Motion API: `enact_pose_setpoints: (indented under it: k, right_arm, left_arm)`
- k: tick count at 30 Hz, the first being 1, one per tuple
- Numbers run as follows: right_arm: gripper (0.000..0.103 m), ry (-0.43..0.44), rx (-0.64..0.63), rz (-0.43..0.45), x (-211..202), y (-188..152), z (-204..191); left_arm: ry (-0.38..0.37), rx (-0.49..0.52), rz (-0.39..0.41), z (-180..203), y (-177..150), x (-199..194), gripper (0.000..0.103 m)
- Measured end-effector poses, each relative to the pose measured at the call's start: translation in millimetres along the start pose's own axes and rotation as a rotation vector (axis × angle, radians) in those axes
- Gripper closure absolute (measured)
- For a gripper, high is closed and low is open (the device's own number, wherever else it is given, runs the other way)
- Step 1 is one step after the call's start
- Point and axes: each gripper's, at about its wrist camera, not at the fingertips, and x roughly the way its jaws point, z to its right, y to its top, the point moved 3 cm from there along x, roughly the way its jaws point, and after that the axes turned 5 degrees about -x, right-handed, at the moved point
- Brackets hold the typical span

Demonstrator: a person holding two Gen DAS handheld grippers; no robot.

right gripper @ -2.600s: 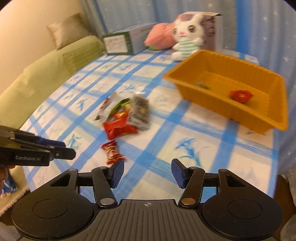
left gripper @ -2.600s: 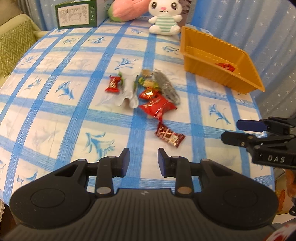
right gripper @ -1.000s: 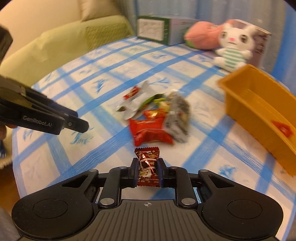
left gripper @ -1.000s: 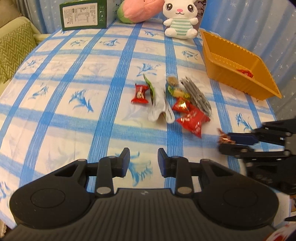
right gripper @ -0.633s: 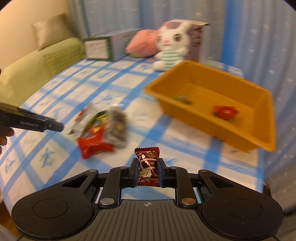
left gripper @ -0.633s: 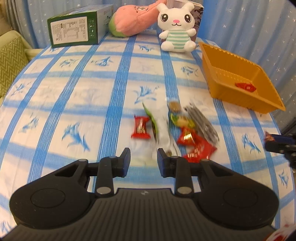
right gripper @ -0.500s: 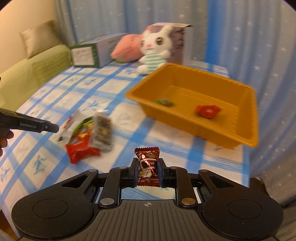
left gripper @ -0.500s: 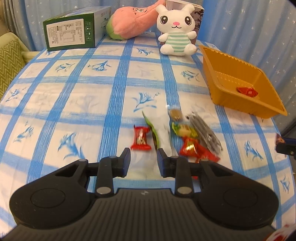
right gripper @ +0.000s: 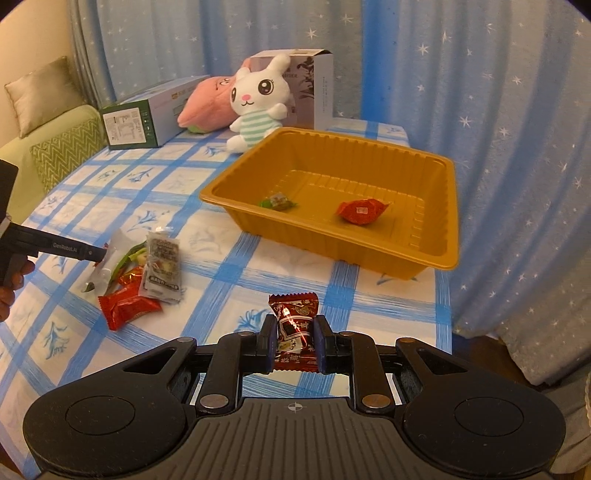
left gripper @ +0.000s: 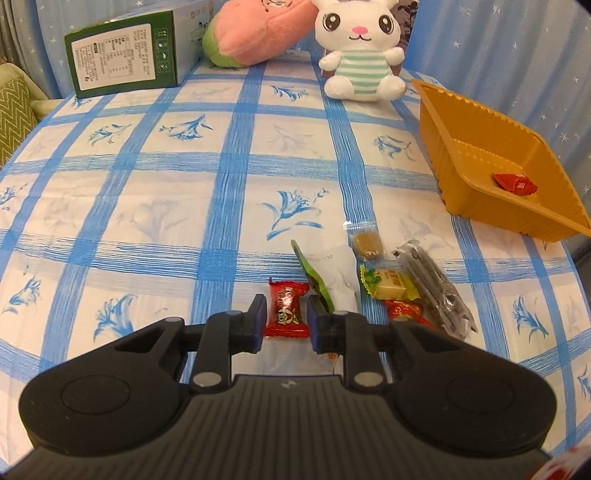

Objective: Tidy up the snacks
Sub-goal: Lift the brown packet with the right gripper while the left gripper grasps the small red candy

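Observation:
My left gripper (left gripper: 284, 325) is open, its fingers on either side of a small red candy (left gripper: 286, 308) that lies on the tablecloth. Beside it lies a pile of snacks: a white and green packet (left gripper: 338, 273), a yellow-green candy (left gripper: 388, 284) and a grey packet (left gripper: 432, 291). My right gripper (right gripper: 294, 339) is shut on a dark red wrapped candy (right gripper: 295, 325), held above the table in front of the orange tray (right gripper: 436, 254). The tray holds a red packet (right gripper: 360, 210) and a small green candy (right gripper: 277, 202). The left gripper shows in the right wrist view (right gripper: 92, 253) at the pile.
A plush bunny (left gripper: 360, 55), a pink plush (left gripper: 255, 33) and a green box (left gripper: 118, 66) stand at the far edge of the table. A grey carton (right gripper: 314, 88) stands behind the bunny. Blue starred curtains hang behind; a green sofa (right gripper: 55, 147) is at the left.
My left gripper has moved forward and down so the small red candy now lies between its open fingers. My right gripper has carried the dark red candy closer to the orange tray.

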Motion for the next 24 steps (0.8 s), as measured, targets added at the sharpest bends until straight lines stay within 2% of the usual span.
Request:
enact_pose_setpoints:
  k: [2, 10, 19, 24]
  right_arm:
    - [0.082, -0.003, 0.0, -0.001, -0.3, 0.0, 0.1]
    - [0.082, 0.0, -0.002, 0.002, 1.2, 2.7, 0.9]
    - [0.082, 0.01, -0.021, 0.02, 3.2, 13.4, 1.5]
    - [0.082, 0.016, -0.022, 0.046, 2.0, 24.8, 4.7]
  left_arm:
    - [0.009, 0.005, -0.013, 1.2, -0.9, 4.0, 0.087]
    - [0.023, 0.003, -0.012, -0.3, -0.1, 0.9, 0.09]
    - [0.039, -0.002, 0.031, -0.9, 9.1, -35.3, 0.09]
    - [0.025, 0.019, 0.058, 15.0, 18.7, -55.9, 0.09]
